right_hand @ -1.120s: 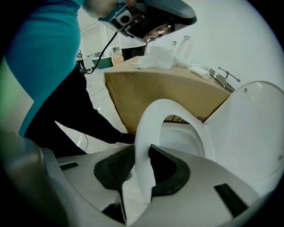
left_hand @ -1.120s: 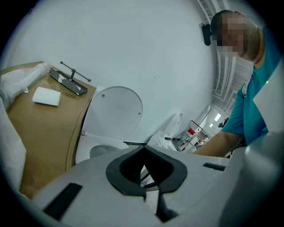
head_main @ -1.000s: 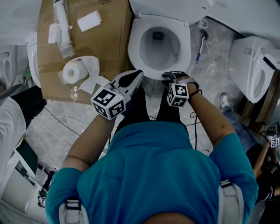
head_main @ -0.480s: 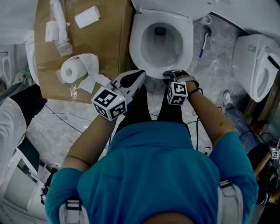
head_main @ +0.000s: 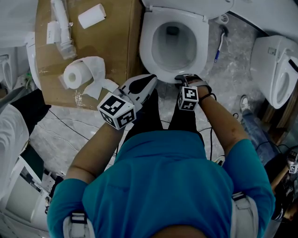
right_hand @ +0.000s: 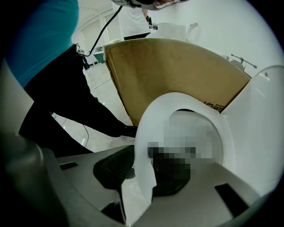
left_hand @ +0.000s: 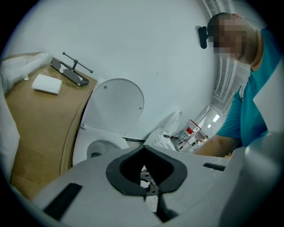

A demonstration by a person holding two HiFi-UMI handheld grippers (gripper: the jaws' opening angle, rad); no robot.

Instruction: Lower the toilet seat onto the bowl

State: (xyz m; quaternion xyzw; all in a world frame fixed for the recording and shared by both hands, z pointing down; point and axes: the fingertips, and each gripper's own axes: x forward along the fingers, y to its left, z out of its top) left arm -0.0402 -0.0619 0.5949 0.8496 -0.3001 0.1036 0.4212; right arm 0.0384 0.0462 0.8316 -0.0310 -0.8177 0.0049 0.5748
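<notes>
the toilet seat (head_main: 146, 46) lies low over the bowl (head_main: 173, 50), flat or very nearly so; i cannot tell whether it touches the rim all the way round. the lid (head_main: 186, 5) stands raised behind it, upright against the wall in the left gripper view (left_hand: 116, 106). my right tool (head_main: 186, 79) has the front edge of the seat: in the right gripper view its jaws stand a little apart with the white ring of the seat (right_hand: 146, 133) pinched between the dark pads, one pad on each face. my left tool (head_main: 148, 80) hangs just beside it in front of the bowl, its jaws closed tip to tip with nothing between them (left_hand: 144, 150). each tool carries its marker cube, left (head_main: 116, 110) and right (head_main: 189, 99). to the left of the toilet is the table (head_main: 116, 42), a brown cardboard box, with a toilet paper roll (head_main: 75, 75) trailing loose paper, a small white box (head_main: 91, 16) and a white plastic pipe (head_main: 63, 21) on top. a blue-handled brush (head_main: 219, 46) lies on the grey marbled floor (head_main: 70, 130) to the right of the bowl, and a second toilet (head_main: 274, 69) stands further right.
</notes>
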